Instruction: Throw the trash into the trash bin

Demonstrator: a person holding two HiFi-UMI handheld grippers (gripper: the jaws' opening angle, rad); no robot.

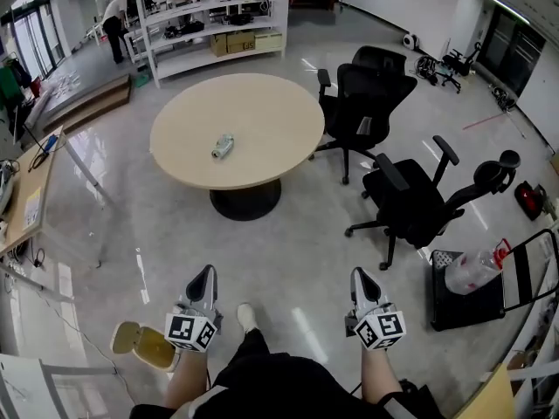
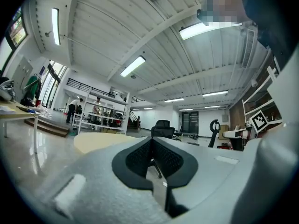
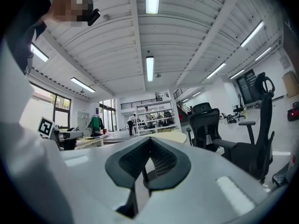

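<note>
A small crushed piece of trash (image 1: 223,146) lies on the round beige table (image 1: 262,120) ahead of me. A black bin (image 1: 465,302) stands on the floor at the right with a clear plastic bottle (image 1: 476,271) on top of it. Both grippers are held low near my body, well short of the table. My left gripper (image 1: 203,278) is shut and empty, its pads meeting in the left gripper view (image 2: 150,143). My right gripper (image 1: 362,279) is likewise shut on nothing (image 3: 149,143). Over each gripper's jaws the table shows in the distance (image 2: 93,141) (image 3: 175,136).
Two black office chairs (image 1: 371,94) (image 1: 419,201) stand right of the table. A wooden desk (image 1: 31,190) runs along the left. White shelves (image 1: 214,16) and a person (image 1: 113,20) are at the back. A tan object (image 1: 144,346) lies by my left leg.
</note>
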